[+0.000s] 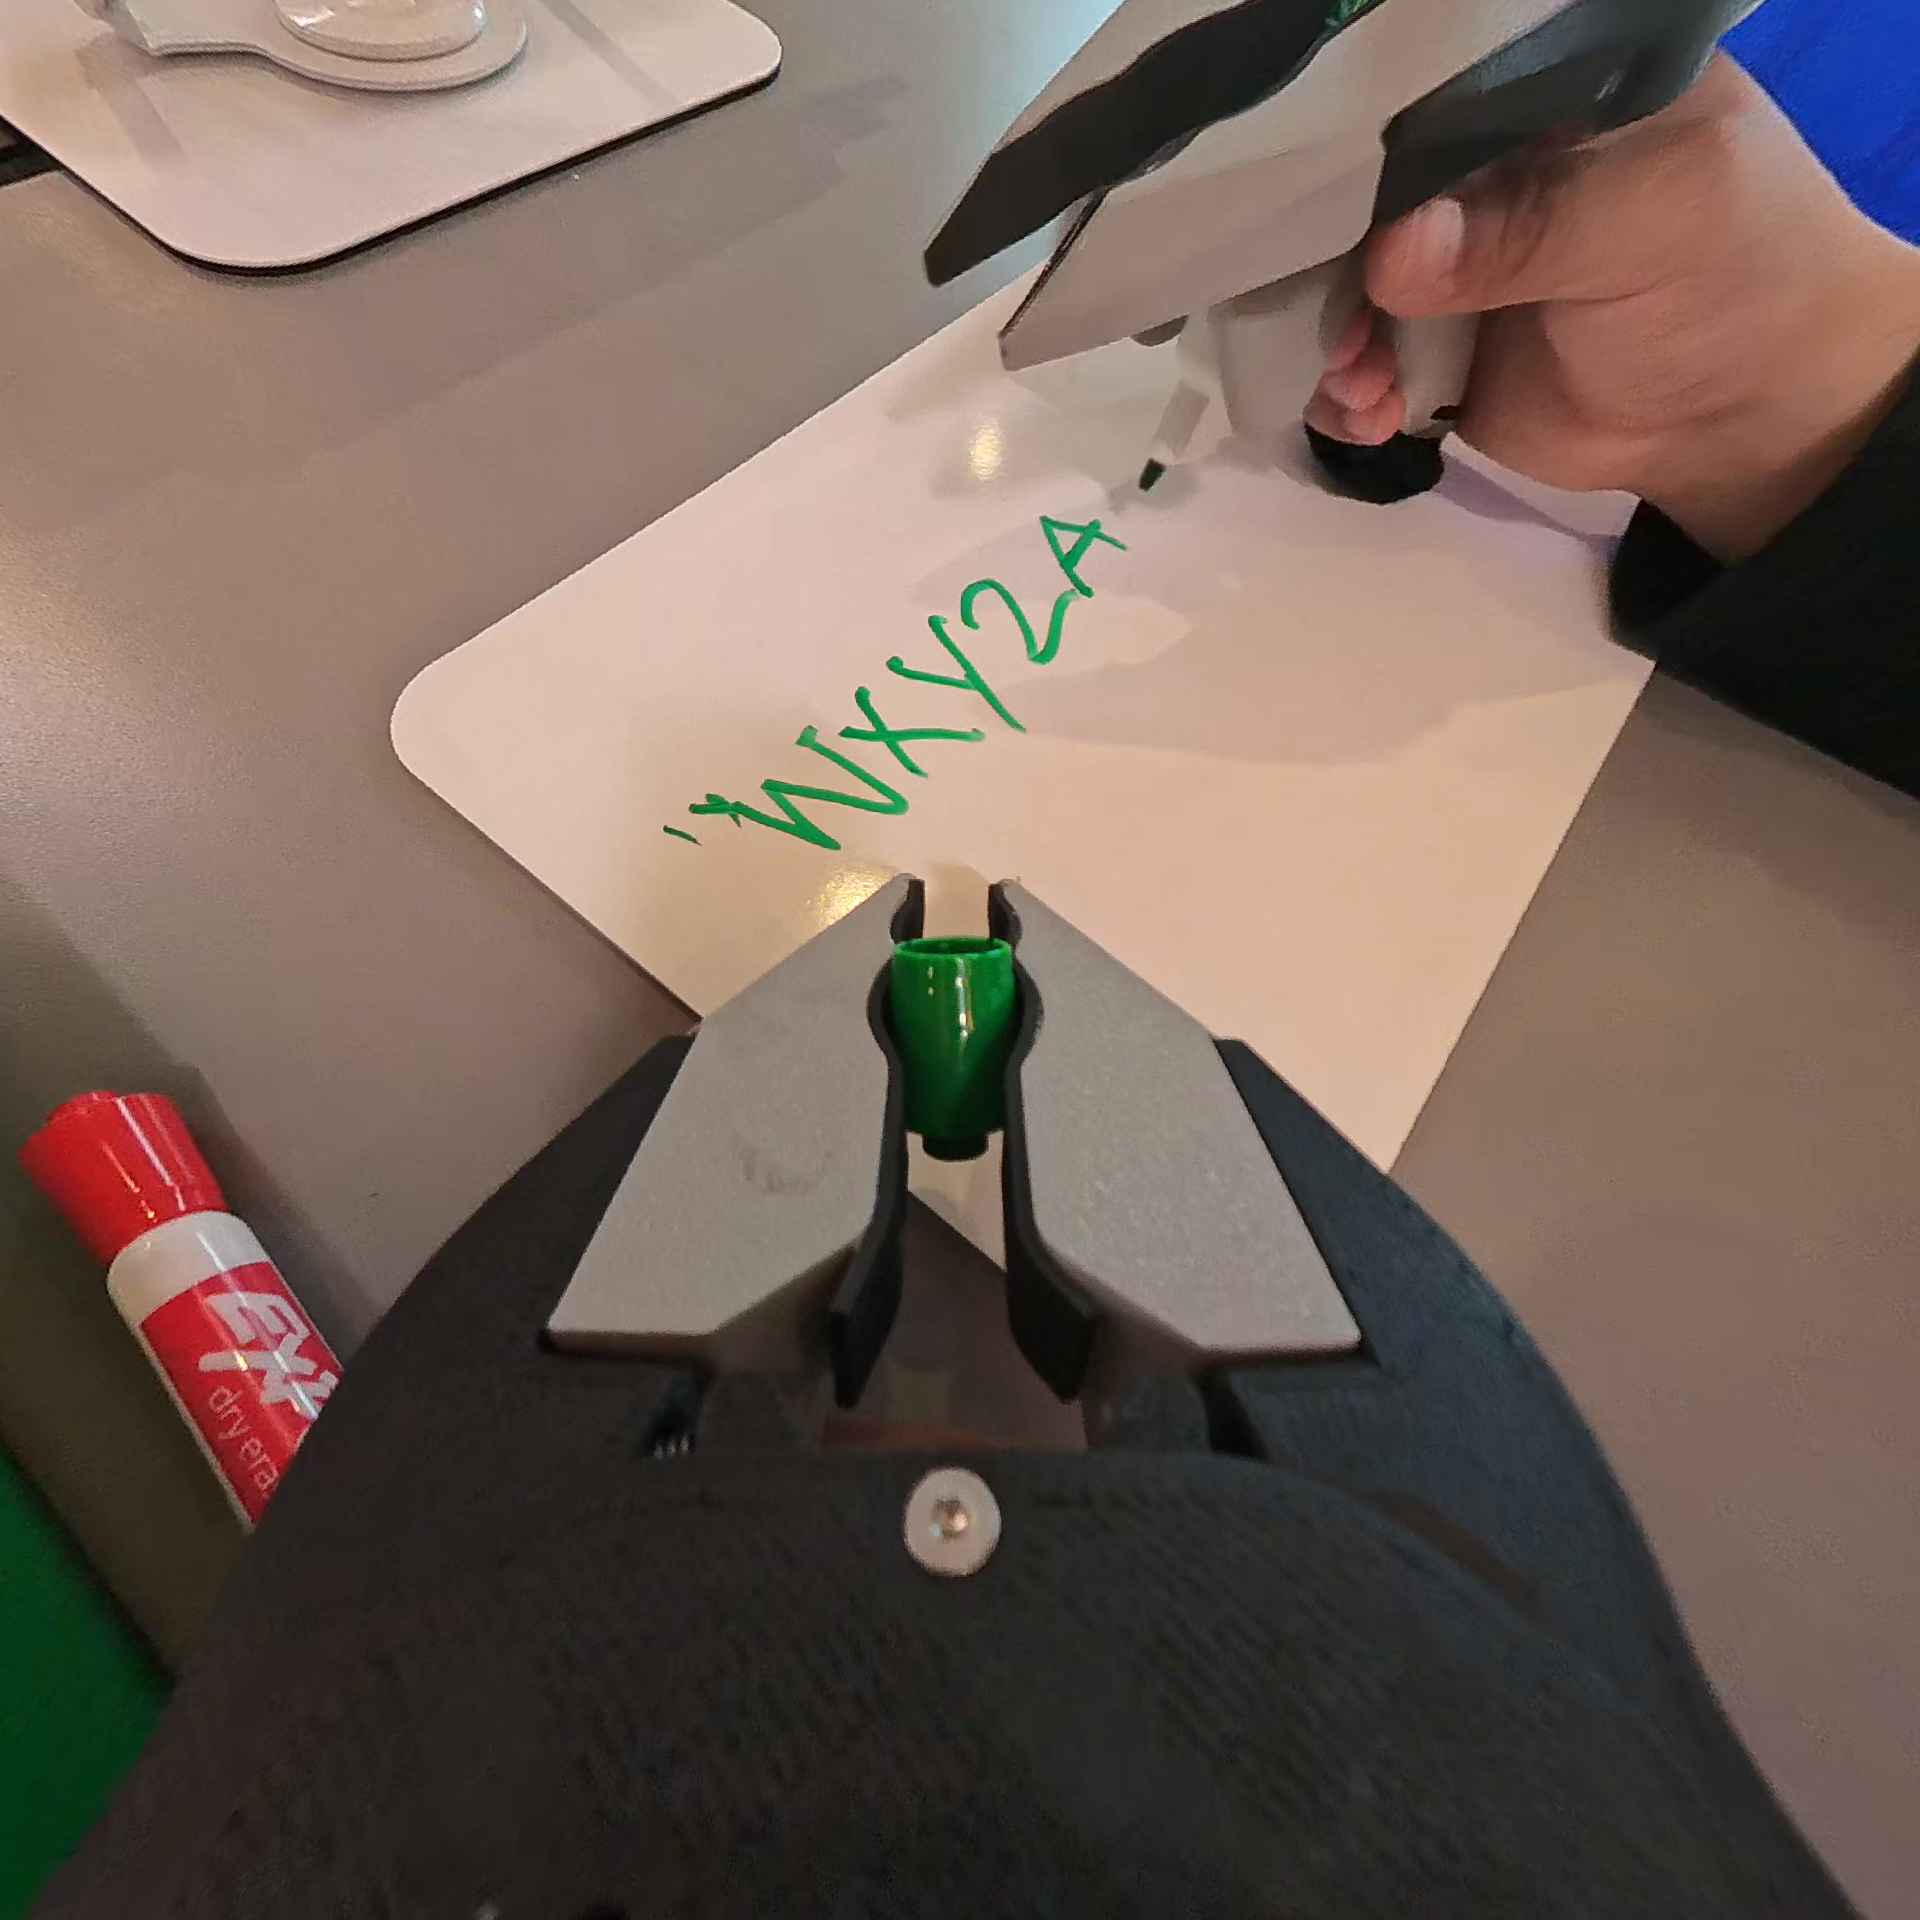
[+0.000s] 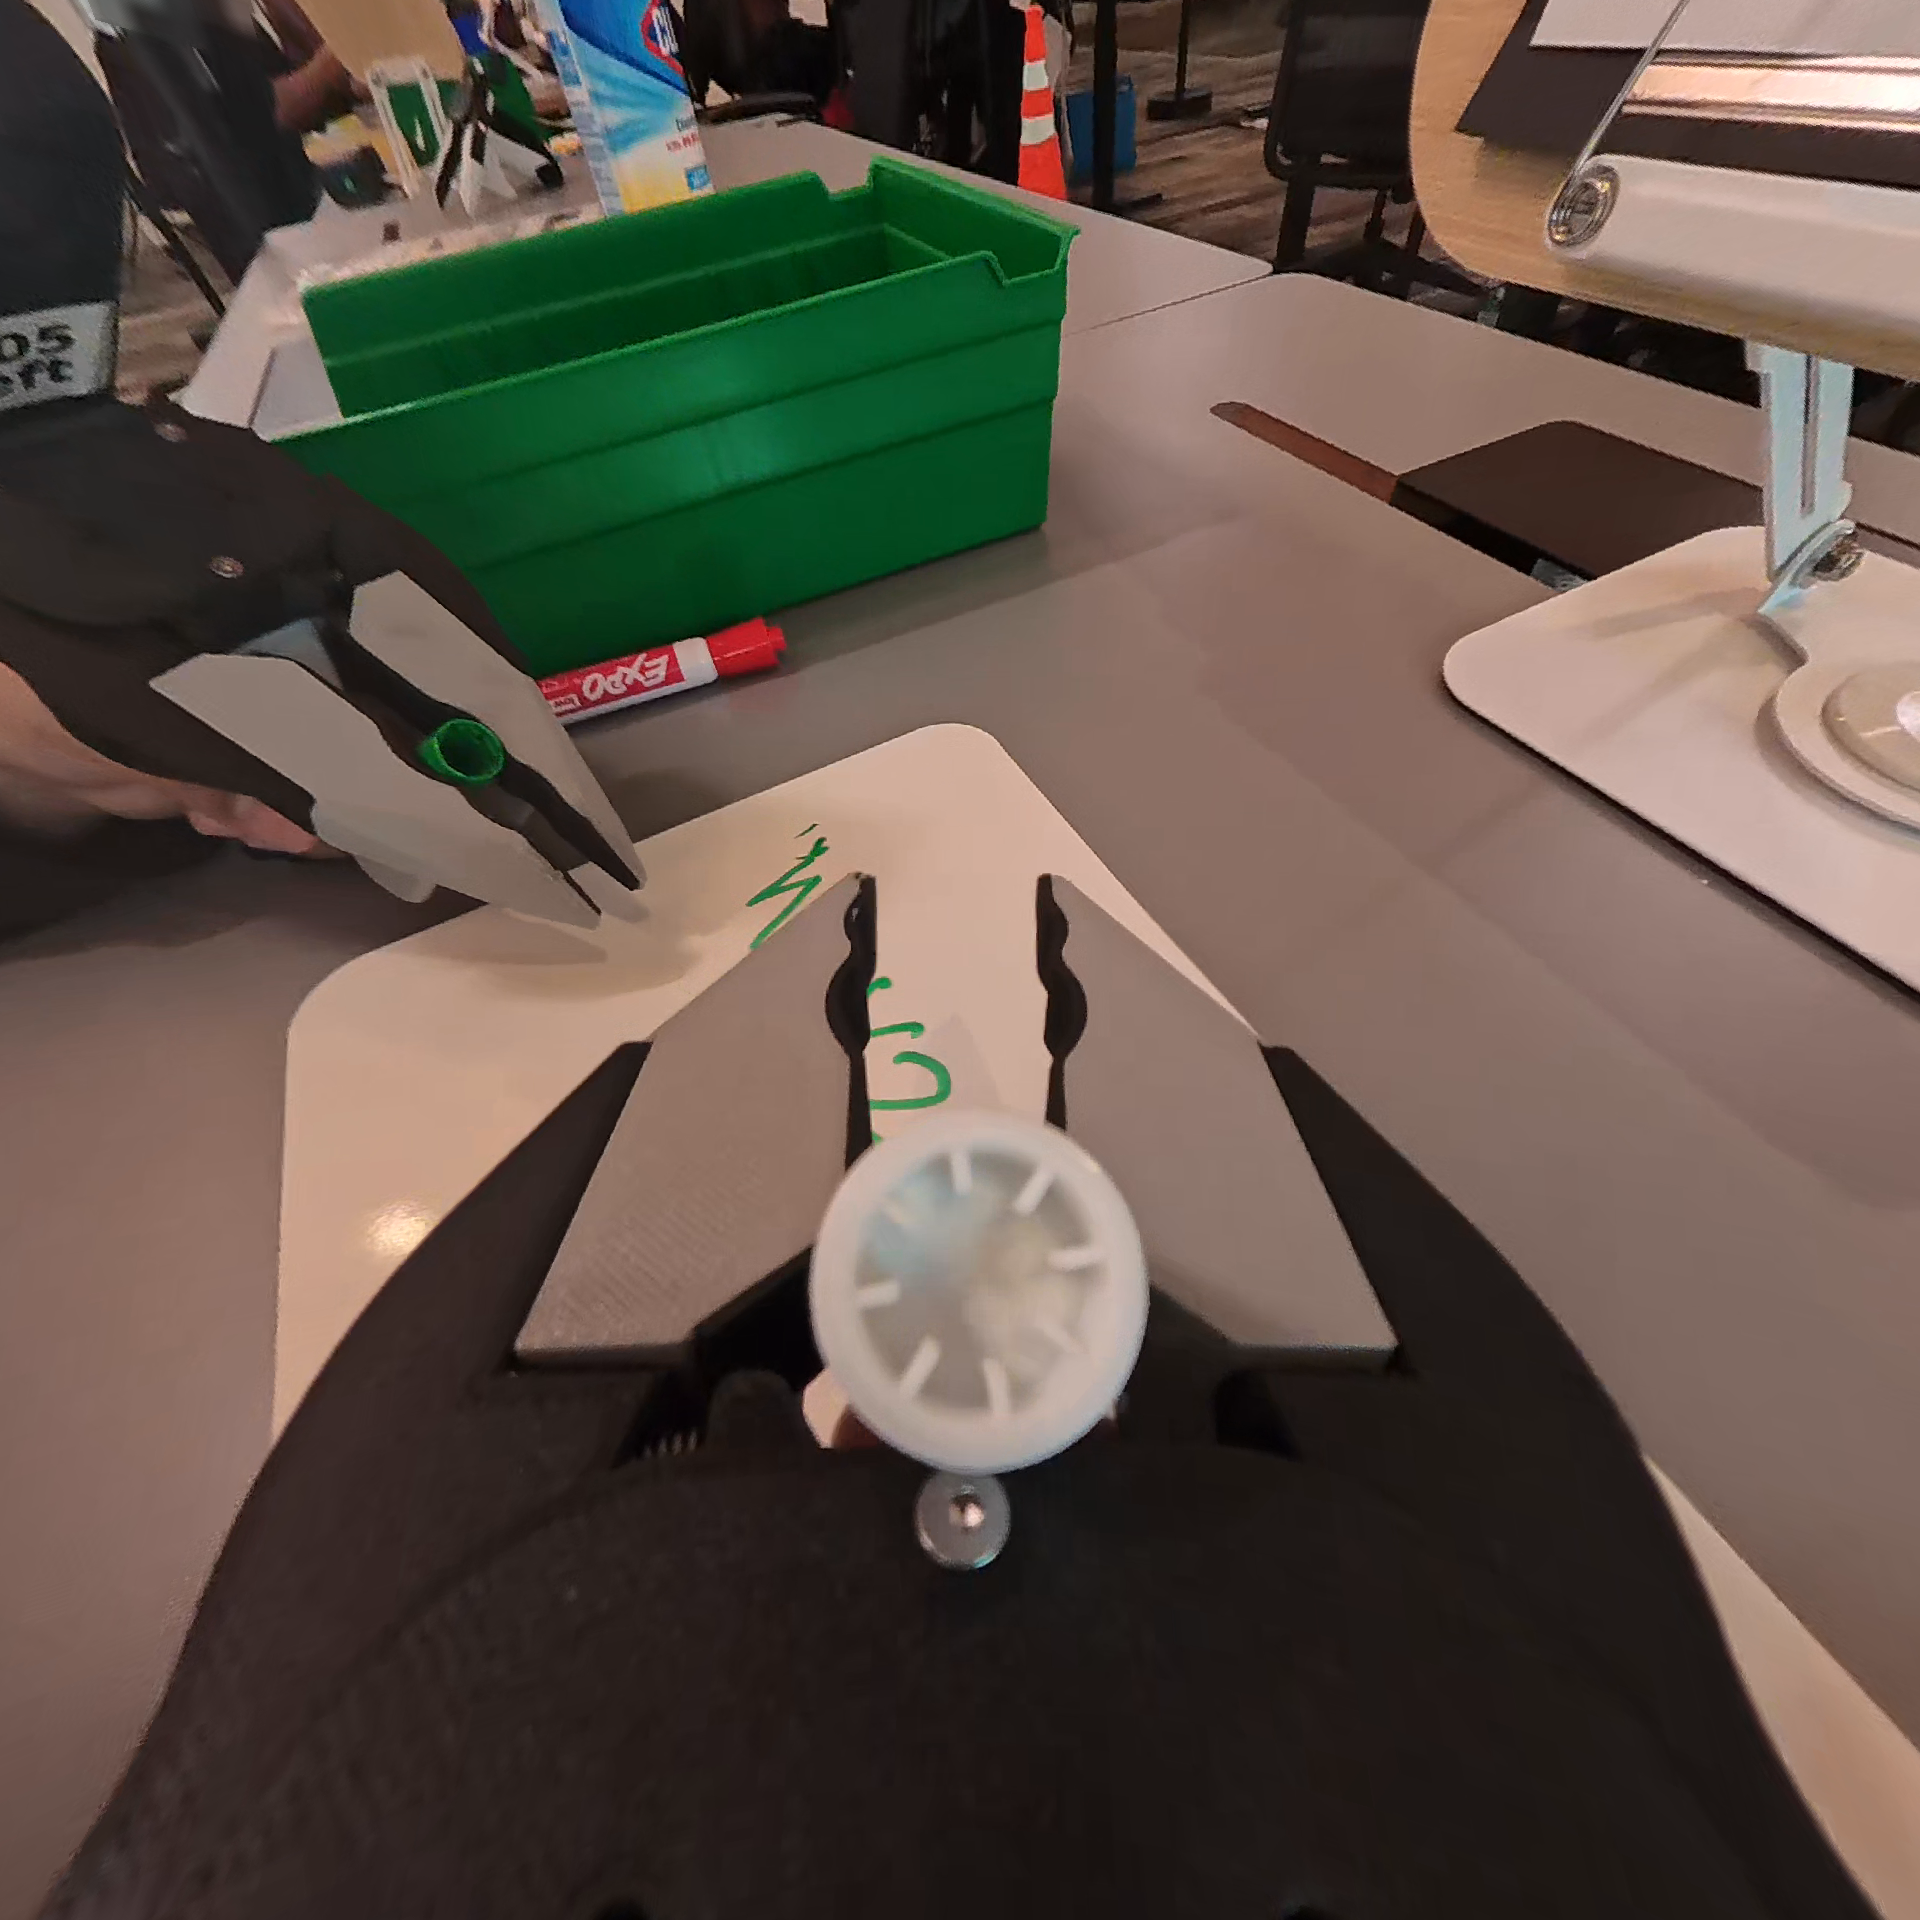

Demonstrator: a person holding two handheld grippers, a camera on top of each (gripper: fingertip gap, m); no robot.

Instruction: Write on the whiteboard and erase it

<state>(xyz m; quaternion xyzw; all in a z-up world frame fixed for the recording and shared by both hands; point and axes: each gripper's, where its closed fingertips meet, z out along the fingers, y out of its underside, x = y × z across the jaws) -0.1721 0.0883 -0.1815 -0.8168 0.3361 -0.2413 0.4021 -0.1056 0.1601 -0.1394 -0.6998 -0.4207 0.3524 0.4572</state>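
Our left gripper [image 1: 956,904] is clamped on the green cap [image 1: 951,1029]; our right gripper [image 2: 951,883] grips the marker [image 2: 977,1288], tip on the whiteboard [image 1: 1247,831].

- We see our right gripper [image 2: 956,883] over the whiteboard [image 2: 436,1091], its white marker's [image 2: 977,1288] round end facing the camera
- Our left gripper [image 2: 613,894] grips a green cap [image 2: 464,750]
- A red marker [image 2: 665,670] lies beside the green bin [image 2: 707,447]
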